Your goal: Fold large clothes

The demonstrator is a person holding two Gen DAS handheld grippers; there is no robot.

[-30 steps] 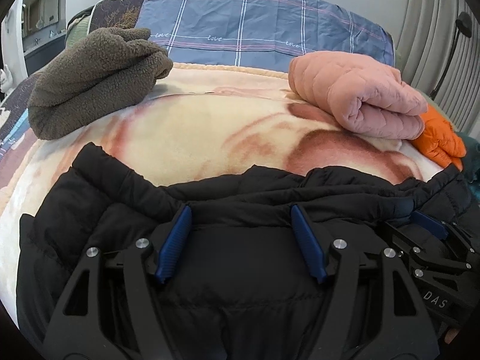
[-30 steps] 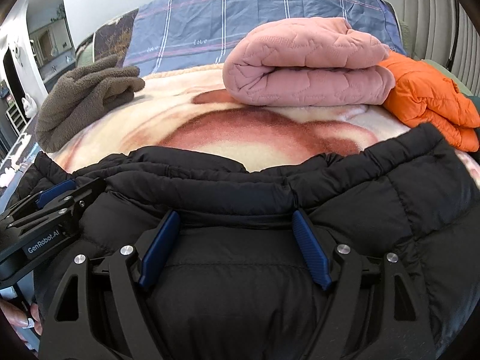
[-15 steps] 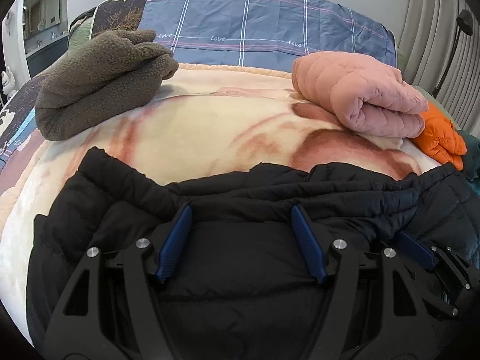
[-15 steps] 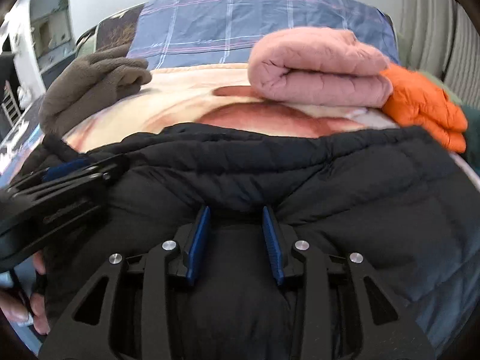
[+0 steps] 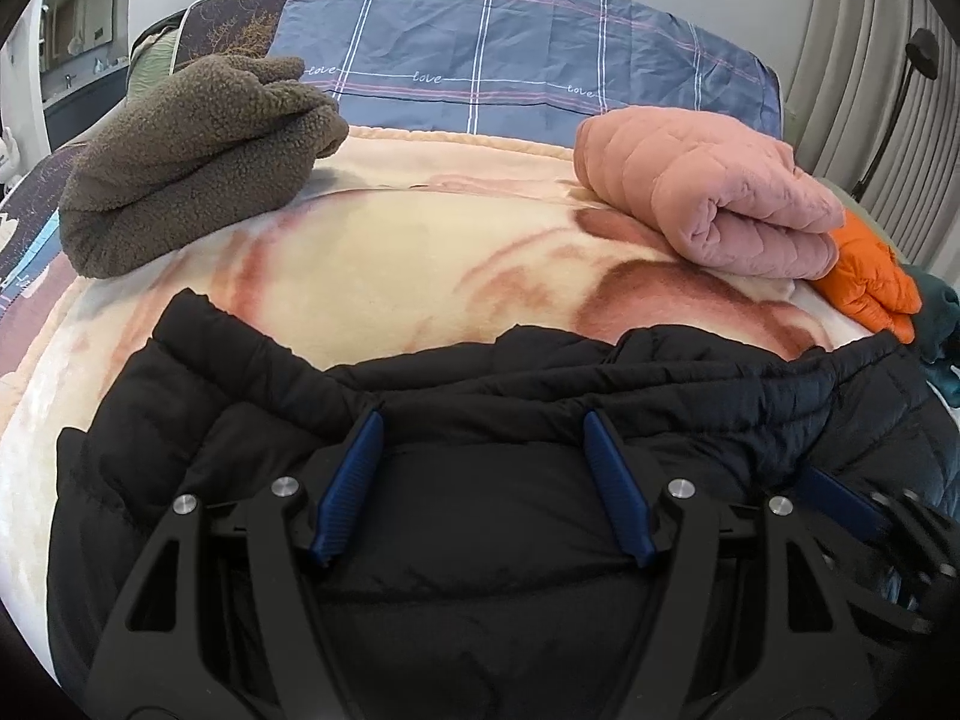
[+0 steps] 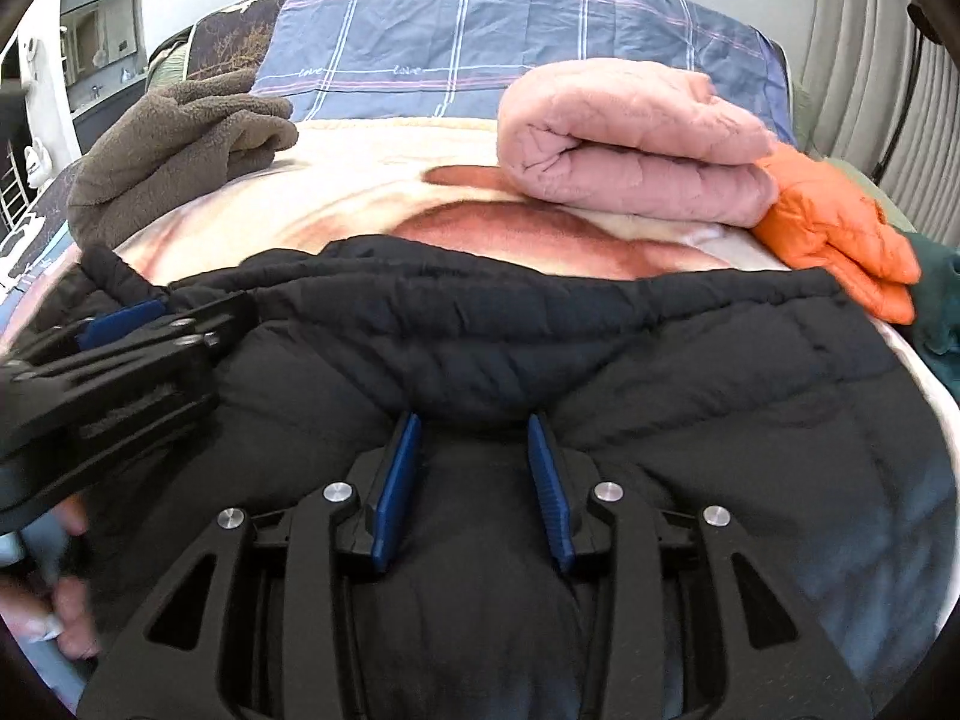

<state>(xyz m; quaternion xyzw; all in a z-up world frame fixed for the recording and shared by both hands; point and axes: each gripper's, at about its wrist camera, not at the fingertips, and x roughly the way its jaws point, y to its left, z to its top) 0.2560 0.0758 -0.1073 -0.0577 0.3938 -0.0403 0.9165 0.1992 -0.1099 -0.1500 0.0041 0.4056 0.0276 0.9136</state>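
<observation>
A black puffer jacket [image 5: 240, 396] [image 6: 720, 372] lies spread over the near part of the bed. My left gripper [image 5: 483, 420] rests on it, jaws wide apart and open, the fabric lying flat between the blue pads. My right gripper [image 6: 473, 420] has a bunched fold of the jacket between its narrow-set pads, which press on it while the jaws are opening slightly. In the right wrist view the left gripper [image 6: 126, 315] shows at the left edge, with a hand [image 6: 66, 618] below it. The right gripper's blue pad [image 5: 840, 504] shows blurred at the right of the left wrist view.
On the cream and brown blanket [image 5: 390, 264] lie a folded brown fleece [image 5: 192, 162] at far left, a folded pink quilted garment [image 5: 708, 198] at far right, and an orange jacket [image 5: 870, 282] beside it. A blue plaid pillow [image 5: 510, 54] is behind. Curtains [image 5: 858, 60] hang on the right.
The right gripper's jaws have come in from wide apart to pinch a fold of the black jacket, and it has shifted with the fabric. The left gripper has stayed put.
</observation>
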